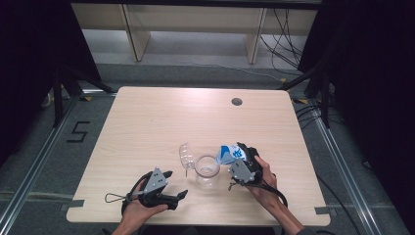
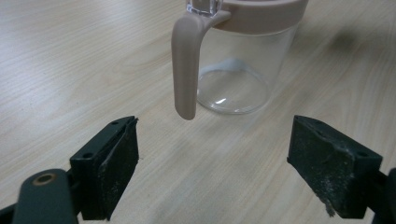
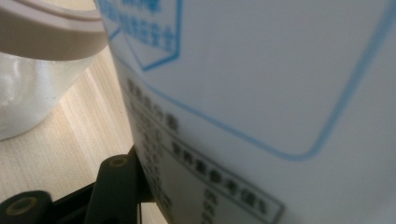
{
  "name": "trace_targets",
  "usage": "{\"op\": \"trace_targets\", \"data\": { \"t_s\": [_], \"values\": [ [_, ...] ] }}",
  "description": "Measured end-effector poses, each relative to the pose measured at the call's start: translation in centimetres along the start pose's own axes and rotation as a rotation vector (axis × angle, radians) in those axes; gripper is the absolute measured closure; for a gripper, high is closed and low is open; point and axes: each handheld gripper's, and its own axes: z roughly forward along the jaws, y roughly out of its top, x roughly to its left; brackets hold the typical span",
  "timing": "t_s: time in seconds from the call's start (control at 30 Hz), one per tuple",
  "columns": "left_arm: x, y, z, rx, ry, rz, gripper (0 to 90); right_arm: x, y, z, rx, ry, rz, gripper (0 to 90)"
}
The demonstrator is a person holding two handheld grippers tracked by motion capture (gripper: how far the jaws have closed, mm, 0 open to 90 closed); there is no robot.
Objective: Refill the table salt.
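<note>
A clear plastic jug [image 1: 207, 169] with a beige rim and handle [image 2: 185, 65] stands near the table's front middle, its clear lid [image 1: 186, 153] flipped open to the left. My left gripper [image 1: 175, 184] sits open just left of the jug, jaws apart on either side of the handle without touching it. My right gripper [image 1: 243, 157] is shut on a white pouch with blue print [image 1: 230, 153], tilted toward the jug's mouth from the right. In the right gripper view the pouch [image 3: 261, 102] is very close, beside the jug's rim [image 3: 46, 32].
The light wooden table [image 1: 147, 122] has a round cable hole [image 1: 237, 102] at the back right. Dark stands and cables flank the table; shelving stands behind it.
</note>
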Motion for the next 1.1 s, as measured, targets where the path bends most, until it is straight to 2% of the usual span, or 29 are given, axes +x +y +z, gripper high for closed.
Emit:
{"op": "trace_targets", "data": {
  "t_s": [0.03, 0.07, 0.1, 0.13, 0.17, 0.33, 0.67, 0.83, 0.97, 1.1],
  "values": [
    [0.0, 0.0, 0.0, 0.000, -0.002, -0.011, 15.8, -0.1, 0.0, -0.1, 0.009, -0.026, -0.018, 46.5],
    [0.0, 0.0, -0.1, 0.000, 0.003, 0.005, 15.8, -0.1, 0.0, -0.1, 0.012, -0.031, -0.026, 46.6],
    [0.0, 0.0, -0.1, 0.001, 0.003, 0.004, 15.8, -0.1, 0.1, -0.1, 0.012, -0.020, -0.026, 46.6],
    [0.0, 0.0, 0.0, 0.002, 0.003, 0.004, 15.8, 0.0, 0.1, 0.0, 0.008, -0.033, -0.030, 46.6],
    [-0.1, -0.1, 0.1, -0.004, -0.003, -0.016, 15.8, 0.0, 0.1, 0.0, 0.012, -0.037, -0.038, 46.6],
    [0.0, 0.0, 0.1, 0.008, -0.005, 0.004, 15.8, 0.0, 0.0, 0.0, 0.019, -0.047, -0.050, 46.6],
    [-0.1, 0.1, 0.0, -0.012, -0.002, -0.009, 15.8, 0.4, 0.2, 1.0, 0.027, -0.043, -0.079, 46.6],
    [-0.1, 0.1, 0.0, -0.009, -0.004, -0.004, 15.8, 0.6, 0.2, 1.4, 0.035, -0.042, -0.077, 46.6],
    [-0.1, 0.1, 0.0, -0.010, -0.004, -0.009, 15.8, 0.4, 0.3, 1.4, 0.040, -0.045, -0.101, 46.6],
    [0.0, 0.1, 0.0, -0.003, -0.007, -0.002, 15.8, 0.4, 0.3, 1.5, 0.045, -0.049, -0.096, 46.6]
  ]
}}
